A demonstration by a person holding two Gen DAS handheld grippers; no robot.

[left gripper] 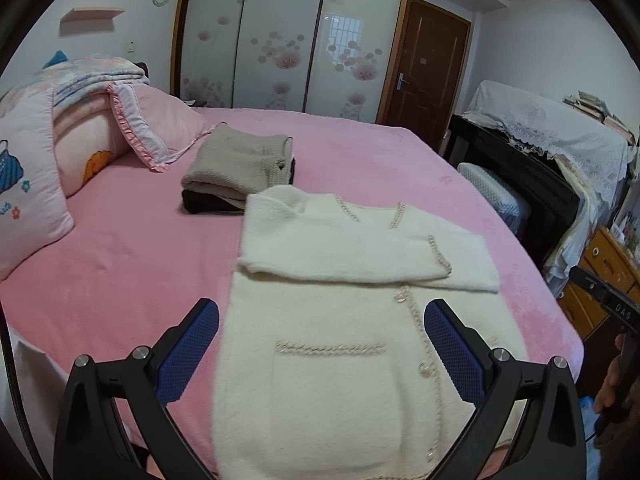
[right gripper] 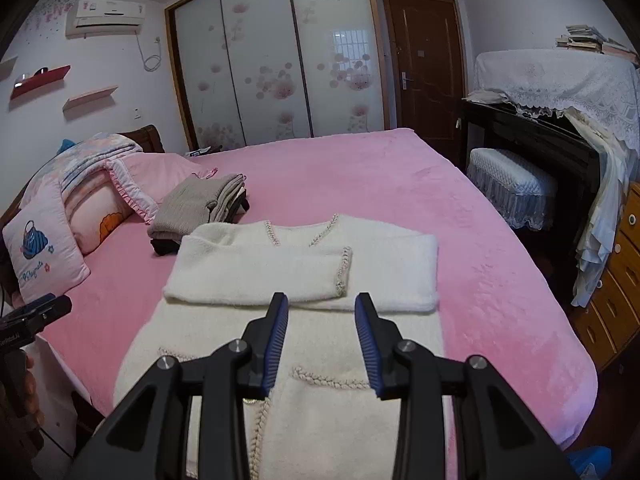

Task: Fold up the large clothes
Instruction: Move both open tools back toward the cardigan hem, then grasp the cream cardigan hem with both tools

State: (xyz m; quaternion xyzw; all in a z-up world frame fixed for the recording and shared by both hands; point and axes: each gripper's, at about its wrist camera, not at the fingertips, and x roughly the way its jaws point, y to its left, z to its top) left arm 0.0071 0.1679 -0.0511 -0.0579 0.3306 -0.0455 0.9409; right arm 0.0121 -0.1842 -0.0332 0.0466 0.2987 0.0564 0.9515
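one white cardigan (left gripper: pixel 340 320) is laid flat on the pink bed (left gripper: pixel 120 260), two sleeves folded across | one folded stack (left gripper: pixel 240 168) behind | left tongs (left gripper: pixel 322 314) wide apart, nothing held | right tongs (right gripper: pixel 322 308) partly apart, nothing held

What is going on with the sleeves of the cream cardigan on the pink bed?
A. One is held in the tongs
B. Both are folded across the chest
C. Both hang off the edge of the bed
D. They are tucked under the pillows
B: both sleeves lie folded across the chest of the cream cardigan, one overlapping the other, while the left tongs and right tongs stand open and empty above it.
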